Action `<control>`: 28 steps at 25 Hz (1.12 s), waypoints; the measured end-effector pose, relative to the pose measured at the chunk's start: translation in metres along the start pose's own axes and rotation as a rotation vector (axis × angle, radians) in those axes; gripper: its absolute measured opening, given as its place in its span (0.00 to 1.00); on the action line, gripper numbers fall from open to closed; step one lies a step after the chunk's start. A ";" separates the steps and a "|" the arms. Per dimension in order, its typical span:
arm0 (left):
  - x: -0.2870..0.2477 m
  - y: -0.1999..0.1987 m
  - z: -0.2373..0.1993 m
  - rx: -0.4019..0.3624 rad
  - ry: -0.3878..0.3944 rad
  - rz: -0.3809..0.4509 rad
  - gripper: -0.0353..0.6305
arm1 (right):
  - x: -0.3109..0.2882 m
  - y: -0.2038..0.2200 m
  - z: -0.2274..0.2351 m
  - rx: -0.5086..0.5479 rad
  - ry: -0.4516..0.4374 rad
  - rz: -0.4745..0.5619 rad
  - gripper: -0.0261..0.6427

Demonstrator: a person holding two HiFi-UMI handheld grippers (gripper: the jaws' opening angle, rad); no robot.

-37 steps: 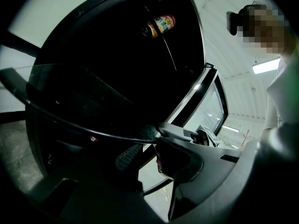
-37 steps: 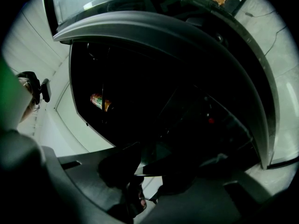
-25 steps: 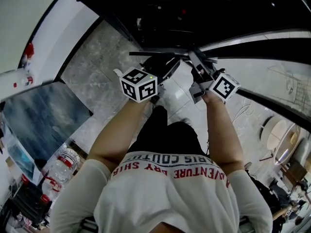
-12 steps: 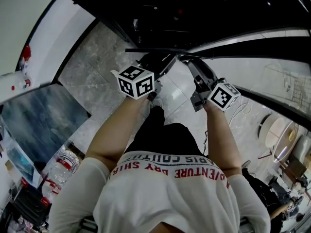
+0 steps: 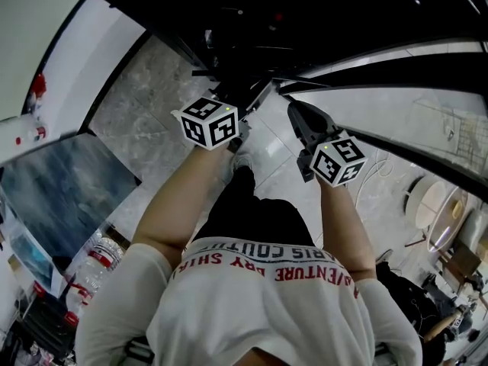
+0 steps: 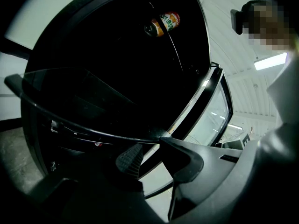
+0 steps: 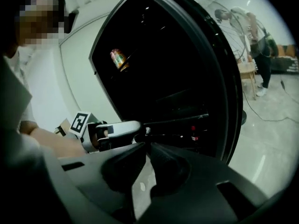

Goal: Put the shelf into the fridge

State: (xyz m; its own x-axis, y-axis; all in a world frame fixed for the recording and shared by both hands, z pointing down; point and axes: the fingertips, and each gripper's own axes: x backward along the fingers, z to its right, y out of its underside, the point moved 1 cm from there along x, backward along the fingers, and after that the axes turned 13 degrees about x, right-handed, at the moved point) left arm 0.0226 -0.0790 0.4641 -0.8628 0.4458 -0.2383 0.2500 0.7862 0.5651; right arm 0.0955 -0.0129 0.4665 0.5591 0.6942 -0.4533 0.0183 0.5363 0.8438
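Plainly, the only print we can read is on the person's white T-shirt (image 5: 259, 296), upside down behind the jaws in the head view: red letters with "VENTURE" among them. Each gripper's cube carries black-and-white square markers and no words. Far beyond the jaws of the left gripper (image 6: 149, 143), high in the dark fridge (image 6: 117, 55), sits a drink container (image 6: 163, 24) with an orange, white and green label (its lettering is too small for us to read), and we cannot tell what it holds. Clear plastic bottles (image 5: 95, 264) with red trim stand well behind the grippers, at the head view's lower left. The left jaws are clamped on the near rim of the shelf (image 6: 70, 125), whose dark-edged glass pane reaches forward and to the left of them into the fridge mouth. The open glass door (image 6: 212, 118) stands to their right. The right gripper (image 7: 147, 146) has its jaws drawn to a thin slit on that same rim, with the left gripper's white body just above and left of them. Against half a second ago, we see the shelf's edge nearer the fridge, the left cube slightly farther forward, and the right cube turned and a little nearer the person.
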 end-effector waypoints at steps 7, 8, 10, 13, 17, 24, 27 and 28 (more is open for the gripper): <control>-0.006 -0.006 -0.001 -0.011 -0.010 0.004 0.24 | 0.007 -0.006 -0.029 0.175 -0.066 -0.044 0.08; -0.006 -0.007 -0.001 -0.014 -0.014 0.005 0.25 | 0.007 -0.007 -0.032 0.188 -0.075 -0.045 0.08; -0.007 -0.011 -0.003 -0.020 -0.019 0.007 0.25 | 0.008 -0.009 -0.038 0.203 -0.090 -0.042 0.08; -0.011 -0.015 -0.005 -0.028 -0.020 0.009 0.25 | 0.006 -0.009 -0.042 0.224 -0.099 -0.050 0.08; -0.016 -0.023 -0.010 -0.034 -0.025 0.016 0.25 | 0.004 -0.009 -0.040 0.245 -0.092 -0.068 0.08; -0.027 -0.032 -0.016 -0.042 -0.030 0.024 0.25 | 0.003 -0.014 -0.033 0.239 -0.085 -0.059 0.08; -0.032 -0.037 -0.018 -0.045 -0.032 0.028 0.25 | 0.002 -0.014 -0.033 0.241 -0.087 -0.062 0.08; -0.033 -0.039 -0.020 -0.048 -0.033 0.029 0.25 | 0.000 -0.014 -0.033 0.241 -0.087 -0.063 0.08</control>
State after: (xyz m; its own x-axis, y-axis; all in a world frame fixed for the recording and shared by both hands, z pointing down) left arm 0.0326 -0.1324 0.4655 -0.8405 0.4825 -0.2466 0.2525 0.7514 0.6096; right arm 0.0683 -0.0043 0.4451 0.6195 0.6137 -0.4895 0.2464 0.4400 0.8635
